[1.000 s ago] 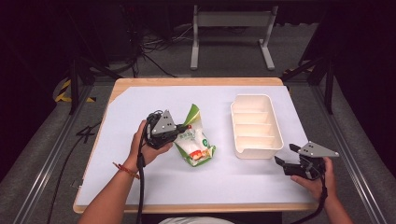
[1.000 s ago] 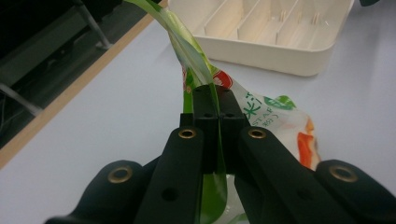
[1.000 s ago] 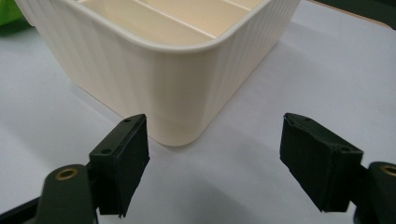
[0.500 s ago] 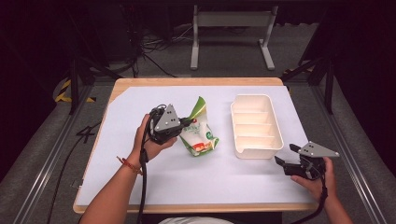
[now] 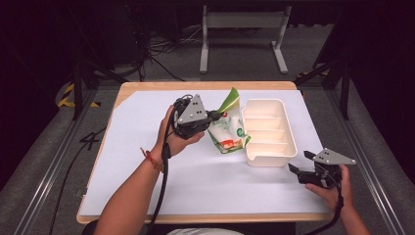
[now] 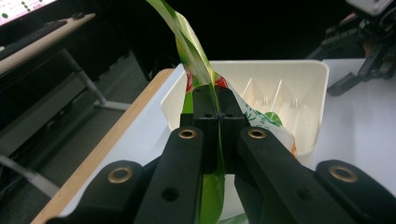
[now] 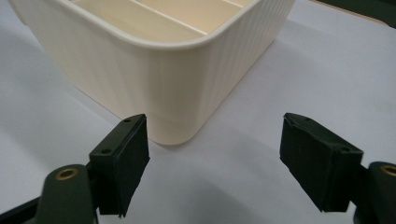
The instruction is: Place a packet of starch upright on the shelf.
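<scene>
A green and white snack bag (image 5: 227, 127) hangs lifted just left of a cream divided tray (image 5: 288, 142). My left gripper (image 5: 215, 115) is shut on the bag's upper edge. In the left gripper view the jaws pinch the green foil (image 6: 201, 60) with the tray (image 6: 308, 74) right behind it. My right gripper (image 5: 299, 162) rests open on the table at the tray's near right corner. In the right gripper view its jaws stand wide apart with the tray corner (image 7: 187, 79) just beyond them and nothing between them.
The table carries a white sheet (image 5: 147, 147) over a wooden top (image 5: 205, 84). Dark floor, cables and a metal stand (image 5: 242, 29) lie beyond the far edge. Open surface stretches left of the left hand and along the front.
My left gripper has carried the bag to the right, from mid-table up against the tray's left wall. The right gripper has stayed put.
</scene>
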`<state>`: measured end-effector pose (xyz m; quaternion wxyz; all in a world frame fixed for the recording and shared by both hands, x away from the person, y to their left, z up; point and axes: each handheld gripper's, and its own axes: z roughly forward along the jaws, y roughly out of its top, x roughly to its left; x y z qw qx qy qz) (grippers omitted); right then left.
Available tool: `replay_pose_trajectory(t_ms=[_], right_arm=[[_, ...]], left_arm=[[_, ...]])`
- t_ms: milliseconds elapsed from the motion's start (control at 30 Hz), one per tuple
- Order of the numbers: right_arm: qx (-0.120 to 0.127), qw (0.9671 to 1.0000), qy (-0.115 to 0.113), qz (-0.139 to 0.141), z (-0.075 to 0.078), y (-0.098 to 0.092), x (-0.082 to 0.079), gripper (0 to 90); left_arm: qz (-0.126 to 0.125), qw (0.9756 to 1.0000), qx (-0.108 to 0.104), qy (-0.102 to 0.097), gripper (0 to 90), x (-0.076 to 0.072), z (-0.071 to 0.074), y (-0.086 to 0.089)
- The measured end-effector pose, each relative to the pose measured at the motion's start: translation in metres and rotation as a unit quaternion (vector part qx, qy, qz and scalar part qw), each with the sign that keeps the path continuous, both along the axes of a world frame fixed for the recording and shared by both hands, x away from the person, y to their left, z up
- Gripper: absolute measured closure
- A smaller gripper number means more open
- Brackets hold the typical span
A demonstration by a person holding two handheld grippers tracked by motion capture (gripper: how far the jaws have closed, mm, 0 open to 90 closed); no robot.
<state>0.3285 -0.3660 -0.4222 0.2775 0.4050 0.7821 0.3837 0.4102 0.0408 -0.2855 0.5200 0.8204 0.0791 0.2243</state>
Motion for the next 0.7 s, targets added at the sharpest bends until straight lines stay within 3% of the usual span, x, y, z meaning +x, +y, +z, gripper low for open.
replay_pose_trajectory(t_ms=[233, 367, 700], right_arm=[[0.000, 1.0000, 0.001, 0.001, 0.000, 0.000, 0.000, 23.5], [0.000, 1.0000, 0.000, 0.000, 0.000, 0.000, 0.000, 23.4], [0.000, 1.0000, 0.001, 0.003, 0.000, 0.000, 0.000, 23.4]], left_arm=[[-0.034, 0.9993, 0.000, -0.014, 89.7, 0.001, 0.011, -0.034], [-0.053, 0.9985, -0.004, -0.010, 89.7, 0.003, 0.012, -0.052], [-0.059, 0.9983, -0.002, 0.004, 89.7, 0.010, 0.004, -0.084]])
